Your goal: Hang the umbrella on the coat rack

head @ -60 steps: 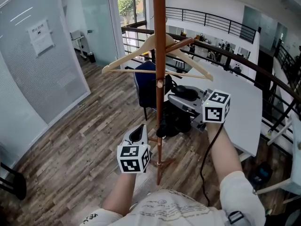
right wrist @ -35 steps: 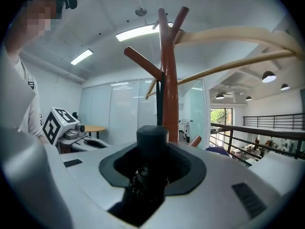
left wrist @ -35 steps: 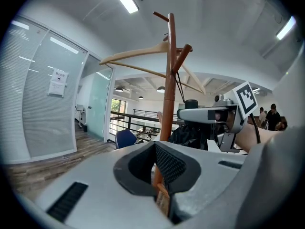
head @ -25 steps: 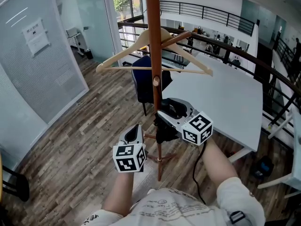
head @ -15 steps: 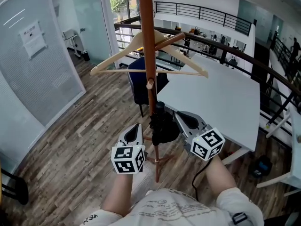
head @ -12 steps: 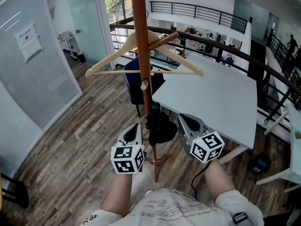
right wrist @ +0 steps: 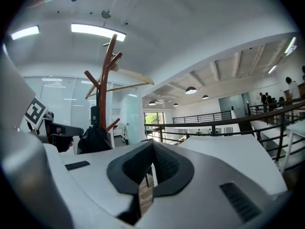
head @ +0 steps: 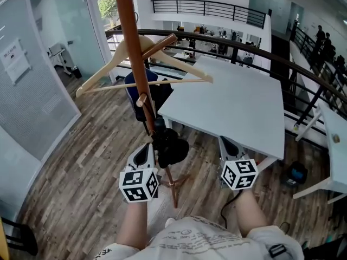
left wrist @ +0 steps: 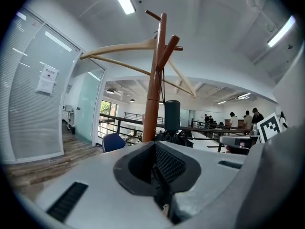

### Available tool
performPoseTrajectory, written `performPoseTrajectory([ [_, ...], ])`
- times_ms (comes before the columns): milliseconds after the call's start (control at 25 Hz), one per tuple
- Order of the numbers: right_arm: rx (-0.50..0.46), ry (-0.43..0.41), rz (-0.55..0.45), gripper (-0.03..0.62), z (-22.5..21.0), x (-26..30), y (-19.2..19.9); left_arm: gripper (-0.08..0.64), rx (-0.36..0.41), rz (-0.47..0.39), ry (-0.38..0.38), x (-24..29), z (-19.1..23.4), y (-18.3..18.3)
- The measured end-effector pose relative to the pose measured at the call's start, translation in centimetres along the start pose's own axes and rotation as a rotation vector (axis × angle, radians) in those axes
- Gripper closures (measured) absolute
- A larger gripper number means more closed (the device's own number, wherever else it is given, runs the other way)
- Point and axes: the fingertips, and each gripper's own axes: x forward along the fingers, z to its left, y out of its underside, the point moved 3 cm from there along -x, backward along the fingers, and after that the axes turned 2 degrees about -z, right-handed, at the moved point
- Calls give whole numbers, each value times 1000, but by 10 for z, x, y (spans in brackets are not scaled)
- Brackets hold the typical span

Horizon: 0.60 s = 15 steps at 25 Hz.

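Though under hanger (head: 103, 69), umbrella (head: 169, 145) beside white table (head: 233, 107)

Our left tool (head: 146, 149) and right tool (head: 226, 143) are pale grey shells with dark, ribbed pads (left wrist: 167, 164) inside. Behind each sits a white cube (head: 138, 184) printed with black square markers. A black cable (head: 232, 205) trails behind the right tool. We wear a white, faintly printed shirt (head: 190, 240).

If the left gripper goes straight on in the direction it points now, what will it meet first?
Probably the black umbrella, which hangs close ahead of the left gripper. The coat rack's pole stands just left of it, so a small offset could bring the pole first.
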Motion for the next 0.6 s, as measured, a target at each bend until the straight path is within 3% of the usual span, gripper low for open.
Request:
performPoseTrajectory([
  [360, 19, 17, 8, 592, 0, -12, 0, 561, 9, -4, 16, -4, -8, 3],
  [600, 0, 22, 5, 592, 4, -14, -2, 560, 95, -13, -7, -7, -12, 6],
])
